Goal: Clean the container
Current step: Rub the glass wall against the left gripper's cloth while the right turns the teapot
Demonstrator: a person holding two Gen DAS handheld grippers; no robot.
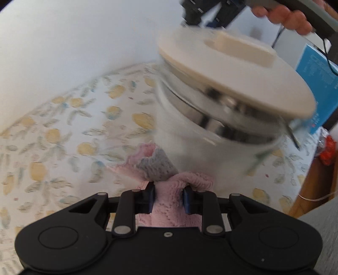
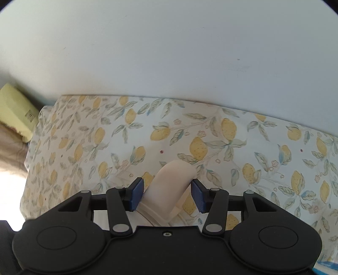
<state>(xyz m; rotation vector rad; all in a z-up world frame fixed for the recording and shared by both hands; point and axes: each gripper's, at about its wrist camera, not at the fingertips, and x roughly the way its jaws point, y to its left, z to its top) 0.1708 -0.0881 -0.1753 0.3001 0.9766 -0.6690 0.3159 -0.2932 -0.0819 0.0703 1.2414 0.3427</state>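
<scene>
**Cloth at the canister wall, lid handle between the other jaws**

The left gripper (image 1: 168,197) is clenched on a pink terry cloth (image 1: 169,188), which bunches up between the blue pads and folds forward with a grey patch at its tip. That tip lies against the lower side wall of the white container (image 1: 202,146), a round canister with a metal band under a cream lid (image 1: 232,78). The canister appears tilted and stands on, or just above, the lemon-print tablecloth (image 1: 63,131); which of the two I cannot tell.

The right gripper (image 2: 166,194) straddles the lid's raised cream handle (image 2: 171,186). The left pad looks to touch it, while a sliver of gap shows at the right pad, so whether the grip is firm cannot be read here. From the left wrist view, the person's hand (image 1: 283,19) carrying that tool sits above the lid.

The step in hand looks like wiping the outer wall while the other gripper steadies the canister from the top. The next move probably calls for dragging the cloth around the wall, with the canister held steady or turned.

Motion blur smears the canister and lid. Its base is hidden behind the cloth, and the blue box (image 1: 316,84) at the right is cut off.
</scene>
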